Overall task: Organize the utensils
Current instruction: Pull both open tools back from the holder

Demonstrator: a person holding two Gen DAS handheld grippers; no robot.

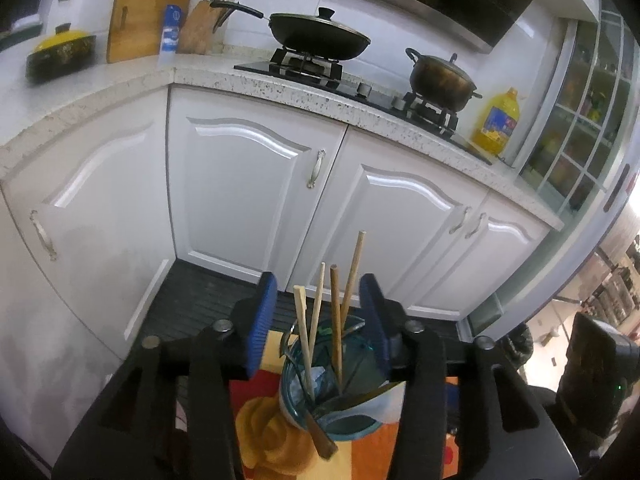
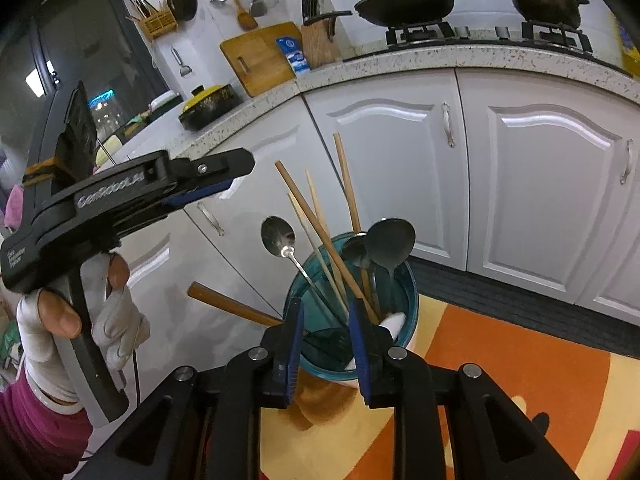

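From the left wrist view, our left gripper (image 1: 318, 320) stands wide apart, holding nothing, with the blue-green holder (image 1: 332, 376) low between its blue pads (image 1: 262, 324). The holder sits on an orange and yellow cloth (image 1: 272, 440). 4 chopsticks (image 1: 338, 320) rise from it, and a brown wooden handle (image 1: 320, 438) leans out over the rim toward the camera. We judge the main risk here to be closing or advancing carelessly: the pads could strike the chopsticks sideways and tip the holder, which looks top-heavy. The holder's base is hidden behind the gripper frame, and its contents are murky through the tinted wall. Spoons are not clearly made out in this view.

From the right wrist view, our right gripper (image 2: 326, 344) is also parted and empty, its pads flanking the near rim of the holder (image 2: 408, 304). We see 2 metal spoons (image 2: 390, 246), 1 (image 2: 279, 236) leaning left on a thin stem, plus the chopsticks (image 2: 312, 216) and the wooden handle (image 2: 236, 308) jutting left. The left gripper (image 2: 224, 178) hangs up and to the left, held in a gloved hand (image 2: 108, 320); side on, its gap cannot be read here. We think a pinch at the rim could slip on the smooth wall, or nudge the leaning spoon out. A white object (image 2: 394, 322) inside the holder is too cut off to identify, and whether the pads touch the rim we cannot tell.
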